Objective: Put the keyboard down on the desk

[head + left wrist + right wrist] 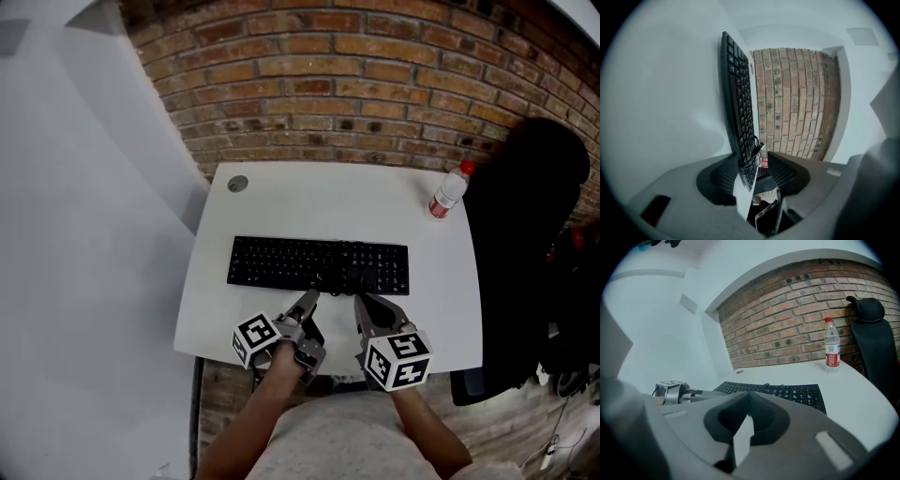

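The black keyboard (pixel 319 265) lies flat across the middle of the white desk (pixel 281 202). My left gripper (pixel 312 296) is at its front edge and stands open; in the left gripper view (pixel 754 164) the keyboard (pixel 738 93) edge and its coiled cable (pixel 751 157) sit between the jaws, close to one pad and apart from the other. My right gripper (pixel 360 300) hovers just in front of the keyboard (pixel 797 392), a little to the right. Its jaws (pixel 749 397) are shut with nothing between them.
A plastic water bottle (pixel 448 194) with a red cap stands at the desk's far right corner, next to a black office chair (pixel 525 244). A round cable grommet (pixel 237 184) sits at the far left. A brick wall (pixel 356 84) runs behind the desk.
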Tool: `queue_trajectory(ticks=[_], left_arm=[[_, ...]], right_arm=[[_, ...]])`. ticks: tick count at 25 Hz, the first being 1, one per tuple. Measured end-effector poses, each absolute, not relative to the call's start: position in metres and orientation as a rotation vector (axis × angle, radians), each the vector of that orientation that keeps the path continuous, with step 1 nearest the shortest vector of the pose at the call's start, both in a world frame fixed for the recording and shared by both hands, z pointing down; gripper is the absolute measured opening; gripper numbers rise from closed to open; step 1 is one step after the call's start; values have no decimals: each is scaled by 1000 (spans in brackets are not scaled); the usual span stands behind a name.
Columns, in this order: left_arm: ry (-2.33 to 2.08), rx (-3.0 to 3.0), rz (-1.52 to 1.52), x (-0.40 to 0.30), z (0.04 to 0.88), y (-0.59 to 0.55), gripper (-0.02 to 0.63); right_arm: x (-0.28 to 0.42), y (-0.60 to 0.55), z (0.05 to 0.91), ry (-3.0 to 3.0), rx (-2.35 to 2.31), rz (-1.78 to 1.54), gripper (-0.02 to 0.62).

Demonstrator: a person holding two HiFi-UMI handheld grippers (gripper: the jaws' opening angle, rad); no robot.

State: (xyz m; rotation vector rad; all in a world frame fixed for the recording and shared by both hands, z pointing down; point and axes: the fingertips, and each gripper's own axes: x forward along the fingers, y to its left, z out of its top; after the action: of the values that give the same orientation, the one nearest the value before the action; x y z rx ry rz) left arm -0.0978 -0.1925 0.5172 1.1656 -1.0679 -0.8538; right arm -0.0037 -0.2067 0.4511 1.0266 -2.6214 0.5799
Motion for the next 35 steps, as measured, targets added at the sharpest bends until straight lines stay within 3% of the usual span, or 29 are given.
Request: queue_trajectory(ticks=[11,35], left_arm=[[-1201,1453,-673,-105,473,-163,138],[-1507,2195,26,-68,407,-100,26]], right_arm=[[-10,-176,429,-2641,1059,548,9],[1,-111,385,-2666,1212,474,9]])
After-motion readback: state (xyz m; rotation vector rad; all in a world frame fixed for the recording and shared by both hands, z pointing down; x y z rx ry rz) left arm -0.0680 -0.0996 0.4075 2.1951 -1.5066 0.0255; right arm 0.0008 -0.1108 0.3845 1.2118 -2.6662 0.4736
